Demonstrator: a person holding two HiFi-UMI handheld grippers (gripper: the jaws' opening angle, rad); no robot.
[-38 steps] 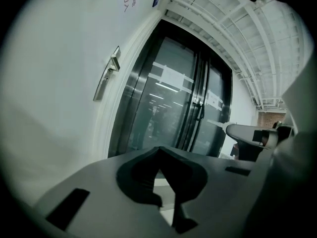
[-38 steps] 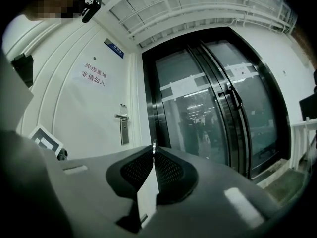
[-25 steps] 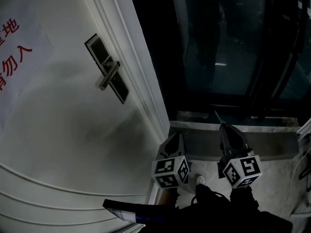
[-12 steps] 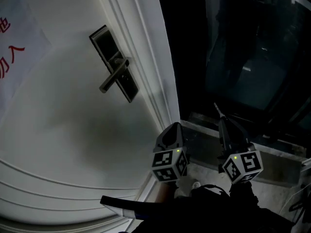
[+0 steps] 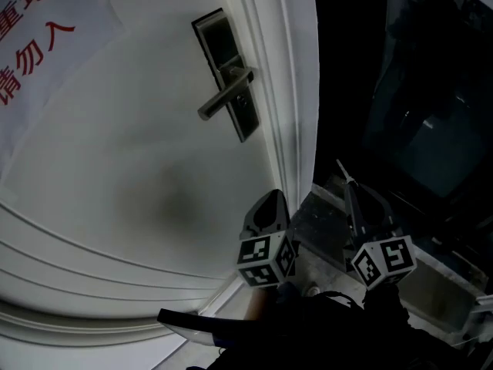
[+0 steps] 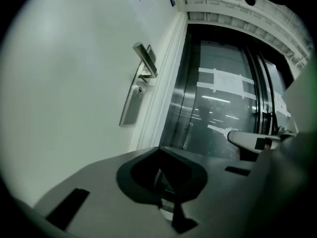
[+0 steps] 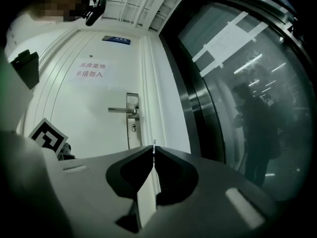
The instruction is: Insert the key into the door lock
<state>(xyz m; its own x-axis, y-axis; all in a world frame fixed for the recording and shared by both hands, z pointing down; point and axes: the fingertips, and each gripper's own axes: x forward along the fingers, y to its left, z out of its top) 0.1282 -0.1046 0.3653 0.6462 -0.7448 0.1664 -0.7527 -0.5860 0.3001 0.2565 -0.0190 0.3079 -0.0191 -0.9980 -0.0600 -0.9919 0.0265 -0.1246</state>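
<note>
In front of the white door (image 5: 115,168), both grippers hang low near its right edge, well below the lock plate (image 5: 229,74) and its lever handle (image 5: 225,95). The right gripper (image 5: 350,190) has its jaws pressed together on the key (image 5: 341,169), a thin metal sliver that stands out past the tips and points roughly up and forward. Seen from the right gripper view, the key (image 7: 154,146) sits edge-on between the closed jaws, and the keyhole (image 7: 132,128) shows as a small round spot under the handle, off to the left of the key's tip and well apart from it. The left gripper (image 5: 271,197) is just beside the door's moulded frame; in the left gripper view its jaws (image 6: 161,175) meet with nothing between them, so it carries nothing. That view also looks up along the door at the lock plate (image 6: 132,100) from below. A paper notice with red characters (image 5: 31,37) is stuck to the door above and to the left, and dark glass (image 5: 431,114) fills the right side. By my reading the key is in hand, but the approach has barely begun. What remains is raising it to the keyhole, lining the blade up with the slot, and pushing it in.
</note>
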